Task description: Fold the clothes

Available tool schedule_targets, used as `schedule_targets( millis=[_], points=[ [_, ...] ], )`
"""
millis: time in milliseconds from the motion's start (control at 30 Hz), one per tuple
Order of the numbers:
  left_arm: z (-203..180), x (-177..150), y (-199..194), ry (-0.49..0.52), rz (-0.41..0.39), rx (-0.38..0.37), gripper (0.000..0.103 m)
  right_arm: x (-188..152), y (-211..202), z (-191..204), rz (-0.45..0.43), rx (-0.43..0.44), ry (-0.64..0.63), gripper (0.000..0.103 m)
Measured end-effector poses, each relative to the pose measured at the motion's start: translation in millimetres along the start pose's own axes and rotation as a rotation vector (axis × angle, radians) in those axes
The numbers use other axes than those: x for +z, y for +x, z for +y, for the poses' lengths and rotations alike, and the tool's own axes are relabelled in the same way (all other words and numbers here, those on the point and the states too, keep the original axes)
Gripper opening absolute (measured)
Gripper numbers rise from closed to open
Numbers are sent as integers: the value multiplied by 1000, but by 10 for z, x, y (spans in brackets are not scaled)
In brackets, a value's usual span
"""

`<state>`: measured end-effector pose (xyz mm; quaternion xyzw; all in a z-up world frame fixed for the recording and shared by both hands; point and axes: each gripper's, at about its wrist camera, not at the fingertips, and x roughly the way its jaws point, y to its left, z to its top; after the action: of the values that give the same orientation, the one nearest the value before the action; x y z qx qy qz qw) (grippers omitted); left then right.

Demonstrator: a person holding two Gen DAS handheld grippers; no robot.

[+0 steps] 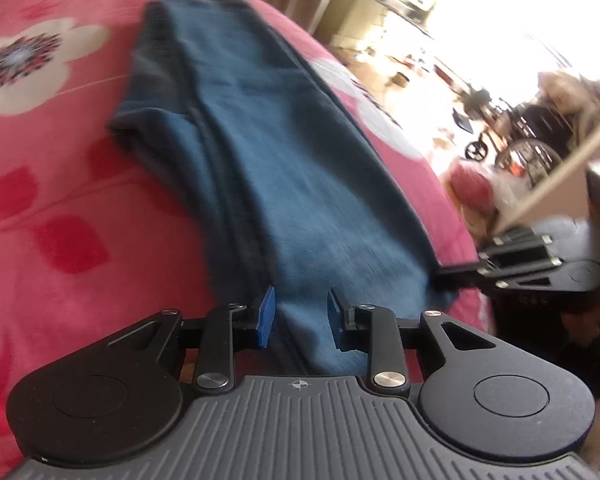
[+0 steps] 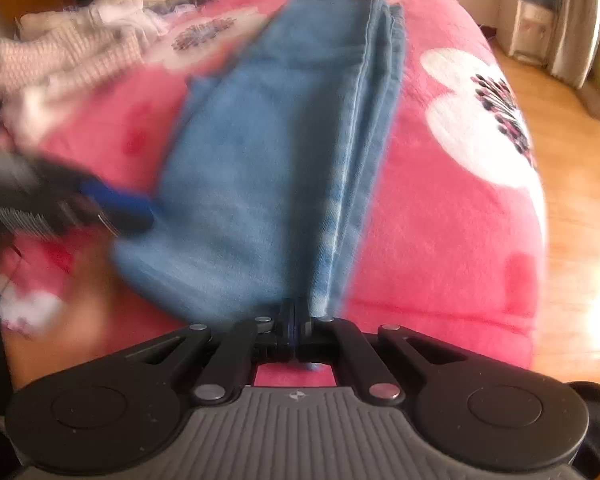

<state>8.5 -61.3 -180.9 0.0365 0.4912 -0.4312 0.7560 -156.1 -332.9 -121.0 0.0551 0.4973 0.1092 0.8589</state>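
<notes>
Plainly mid-fold: blue jeans (image 1: pixel 260 152) lie lengthwise on a bed with a pink floral blanket (image 1: pixel 60 220), legs already laid one over the other into a long strip that runs from the near edge to the far end of the bed. A heap of pale laundry (image 2: pixel 68 44) sits at the far left in the right wrist view.

Step in hand, as I judge it: lifting the near end of the strip to carry it over toward the far end. To do it well, both near corners should rise together and stay level, so the stacked layers do not slide apart. The side seams at the right edge are already fanned a little, so keep tension even and lay the end down square on the far hem.

Right hand-held gripper (image 2: pixel 296 320): jaws fully closed, pinching the near right edge of the jeans; the denim layers run straight up out of the clamped pads. In the left wrist view it shows at the right, its tip at the corner of the fabric.

Left hand-held gripper (image 1: pixel 300 312): jaws partly parted, blue pads (image 1: pixel 266 316) either side of a raised ridge of denim at the near end. The cloth passes between them, but whether the pads actually press it I cannot tell; a gap shows on each side. The right wrist view is too blurred to settle it.
</notes>
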Motion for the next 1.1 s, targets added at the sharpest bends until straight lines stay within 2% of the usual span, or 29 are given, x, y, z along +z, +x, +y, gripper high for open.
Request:
schedule_targets(
  millis=[67, 167, 267, 367, 467, 533, 600, 700, 867, 1000, 1100],
  points=[
    [85, 6, -78, -42, -3, -20, 28, 20, -107, -14, -37, 20, 49, 0],
    [174, -37, -126, -77, 26, -41, 28, 15, -208, 49, -76, 18, 40, 0],
    [159, -118, -131, -23, 57, -34, 28, 7, -256, 84, -96, 37, 39, 0],
    [133, -204, -128, 20, 70, -97, 28, 17, -238, 108, -104, 49, 30, 0],
    [9, -279, -102, 123, 97, -178, 28, 17, -198, 87, -90, 49, 54, 0],
    [-80, -334, -65, 200, 127, -198, 28, -11, -187, 64, -82, 54, 73, 0],
    [-102, -361, -16, 230, 139, -191, 28, -34, -179, 36, -72, 53, 92, 0],
    [-83, -403, 18, 219, 122, -186, 28, -61, -154, 8, -58, 56, 114, 0],
    [-88, -431, 18, 219, 45, -190, 28, -58, -104, 19, -41, 48, 123, 0],
    [-62, -431, -33, 213, -40, -249, 28, -37, -50, 40, -26, 44, 113, 0],
    [-89, -443, -14, 261, -27, -277, 28, -16, -5, 58, -13, 38, 108, 0]
  ],
)
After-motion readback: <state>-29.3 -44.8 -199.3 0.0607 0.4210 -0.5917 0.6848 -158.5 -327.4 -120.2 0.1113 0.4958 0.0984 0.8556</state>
